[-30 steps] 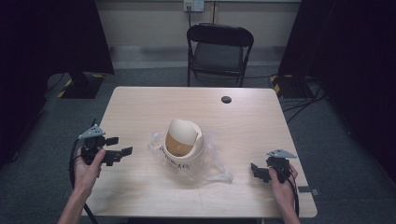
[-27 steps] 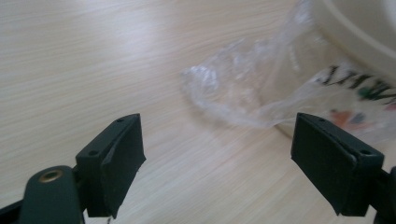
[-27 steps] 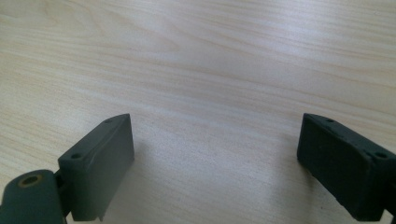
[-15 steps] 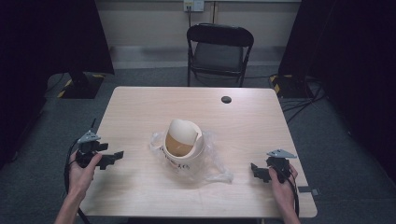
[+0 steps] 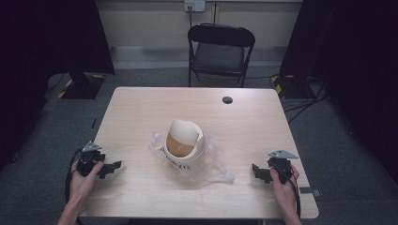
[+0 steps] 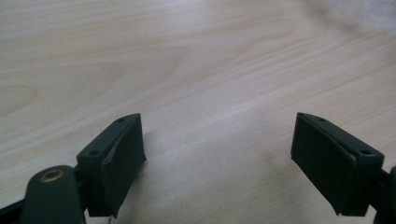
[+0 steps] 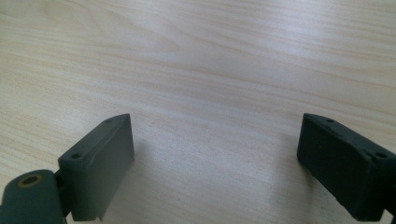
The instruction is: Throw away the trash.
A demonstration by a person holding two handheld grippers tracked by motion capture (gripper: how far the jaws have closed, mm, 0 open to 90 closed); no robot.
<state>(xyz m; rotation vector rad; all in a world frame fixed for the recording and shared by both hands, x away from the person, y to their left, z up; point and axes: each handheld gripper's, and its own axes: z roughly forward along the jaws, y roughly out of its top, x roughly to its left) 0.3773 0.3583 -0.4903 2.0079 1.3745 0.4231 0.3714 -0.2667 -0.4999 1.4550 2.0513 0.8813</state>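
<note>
Your left gripper [image 5: 111, 167] sits low at the left edge of the table [image 5: 141, 108]. Its jaws are wide apart, with just bare wood between them. Your right gripper [image 5: 257, 171] rests near the right edge, and its jaws are wide apart too, with nothing in them. The cream cup [image 5: 184, 143] sits in the middle of the table on a clear plastic bag [image 5: 217, 168], well apart from both grippers.
</note>
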